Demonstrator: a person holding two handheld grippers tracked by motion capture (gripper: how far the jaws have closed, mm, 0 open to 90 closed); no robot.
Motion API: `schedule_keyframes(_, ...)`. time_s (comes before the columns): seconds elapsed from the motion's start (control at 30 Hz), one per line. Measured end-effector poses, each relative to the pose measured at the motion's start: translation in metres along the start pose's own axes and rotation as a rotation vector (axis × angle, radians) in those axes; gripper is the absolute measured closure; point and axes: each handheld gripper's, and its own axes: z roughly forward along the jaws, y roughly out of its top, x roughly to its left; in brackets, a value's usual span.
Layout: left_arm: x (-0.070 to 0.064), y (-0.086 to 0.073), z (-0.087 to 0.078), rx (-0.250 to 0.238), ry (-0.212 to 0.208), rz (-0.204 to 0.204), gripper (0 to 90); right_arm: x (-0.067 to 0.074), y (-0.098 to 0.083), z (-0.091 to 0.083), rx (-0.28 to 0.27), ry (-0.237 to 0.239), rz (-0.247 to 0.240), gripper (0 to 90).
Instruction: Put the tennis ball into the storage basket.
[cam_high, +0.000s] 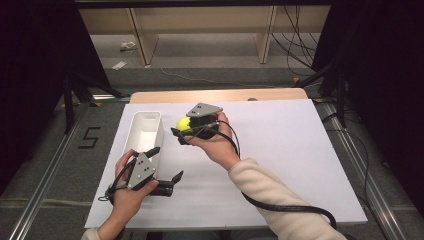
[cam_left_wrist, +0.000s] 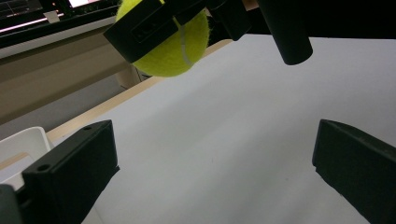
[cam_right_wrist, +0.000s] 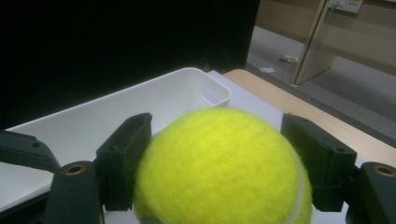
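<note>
One tennis ball (cam_high: 183, 123) is gripped between the jaws of the right gripper (cam_high: 184, 131), lifted clear of the white sheet (cam_high: 280, 150) and held just beside the long white bin (cam_high: 145, 131). In the right gripper view the ball (cam_right_wrist: 219, 168) is seen squeezed from both sides, with the bin (cam_right_wrist: 140, 105) right behind it, so pickup can be counted as done. What's left, by the looks of it: the ball hasn't been carried over the bin's opening yet, and it hasn't been let go. So roughly halfway, maybe a bit more.

The left gripper (cam_high: 167, 165) is kept spread wide with nothing between its jaws, parked low near the bin's near end. From the left gripper view the ball (cam_left_wrist: 173, 44) can be spotted up above, clamped by the other tool. Nothing can be made out inside the bin so far.
</note>
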Motion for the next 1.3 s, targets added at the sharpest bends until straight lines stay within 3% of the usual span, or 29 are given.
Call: schedule_keyframes(1.3,0.000,0.000,0.000,0.000,-0.001,0.002,0.0,0.008,0.012,0.012,0.006,0.029,-0.003,27.6)
